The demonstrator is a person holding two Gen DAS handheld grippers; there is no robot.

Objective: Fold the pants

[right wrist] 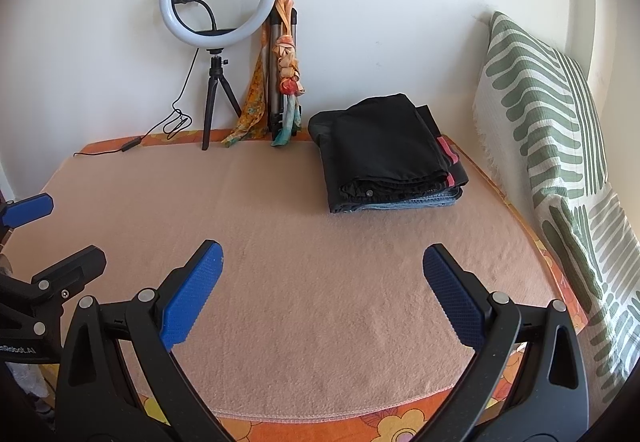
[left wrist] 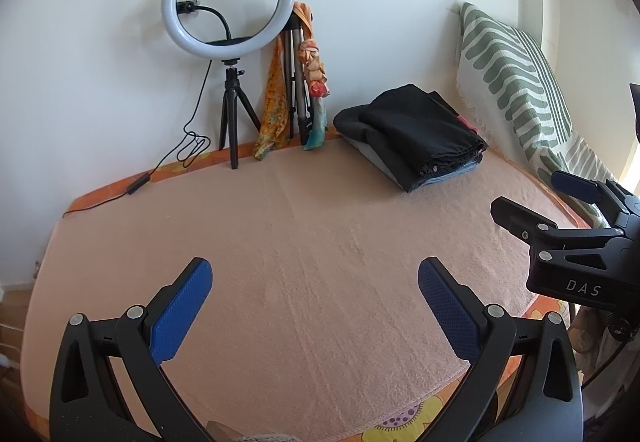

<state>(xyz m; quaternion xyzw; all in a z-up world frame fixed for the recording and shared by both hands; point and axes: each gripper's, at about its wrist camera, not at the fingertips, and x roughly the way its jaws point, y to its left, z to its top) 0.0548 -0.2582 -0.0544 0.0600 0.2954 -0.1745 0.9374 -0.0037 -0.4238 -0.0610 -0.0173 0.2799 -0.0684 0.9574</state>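
Left gripper (left wrist: 314, 282) and right gripper (right wrist: 322, 266) both gape apart, empty; folded pants (right wrist: 384, 149) stacked far back — on the blanket (right wrist: 300, 242).

Both wrist views side by side, facing wall, sharing blanket (left wrist: 312, 242)

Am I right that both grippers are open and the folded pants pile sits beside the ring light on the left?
Not quite. Both the left gripper and right gripper are open, but the pants pile sits on the right, near the striped cushion; the right wrist view shows it.

Bed under peach blanket (right wrist: 304, 262), bearing folded clothes stack (right wrist: 388, 157), ring-light tripod (right wrist: 214, 101).
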